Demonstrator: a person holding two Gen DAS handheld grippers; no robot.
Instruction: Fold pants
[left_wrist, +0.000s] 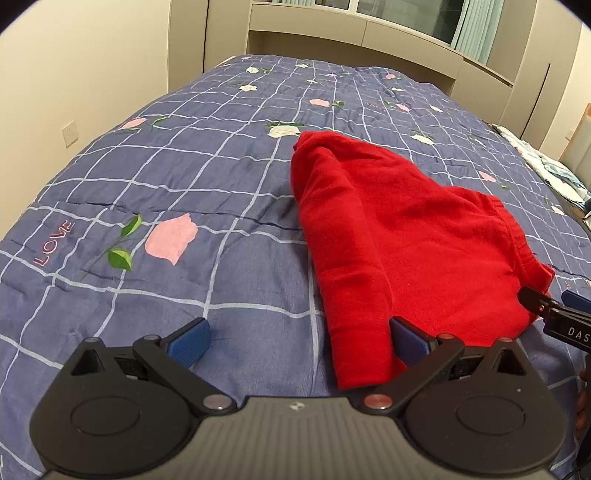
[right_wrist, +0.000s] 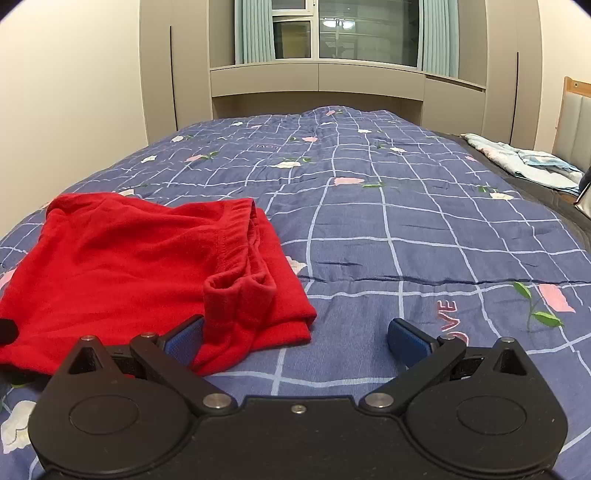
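Note:
Red fleece pants (left_wrist: 399, 236) lie folded in a compact bundle on the blue checked bedspread (left_wrist: 207, 192). My left gripper (left_wrist: 299, 341) is open, low over the bed; its right pad rests against the near-left edge of the pants, its left pad over bare quilt. In the right wrist view the pants (right_wrist: 122, 266) fill the left side, waistband and cuff on top. My right gripper (right_wrist: 295, 339) is open too, its left pad at the bundle's near-right corner. The right gripper's tips (left_wrist: 554, 306) show at the edge of the left wrist view, beside the pants.
A light blue cloth (right_wrist: 532, 162) lies crumpled at the bed's far right edge by a padded headboard (right_wrist: 576, 122). Beige wardrobes (right_wrist: 317, 85) and a window stand behind the bed. A wall (left_wrist: 74, 74) runs along the left side.

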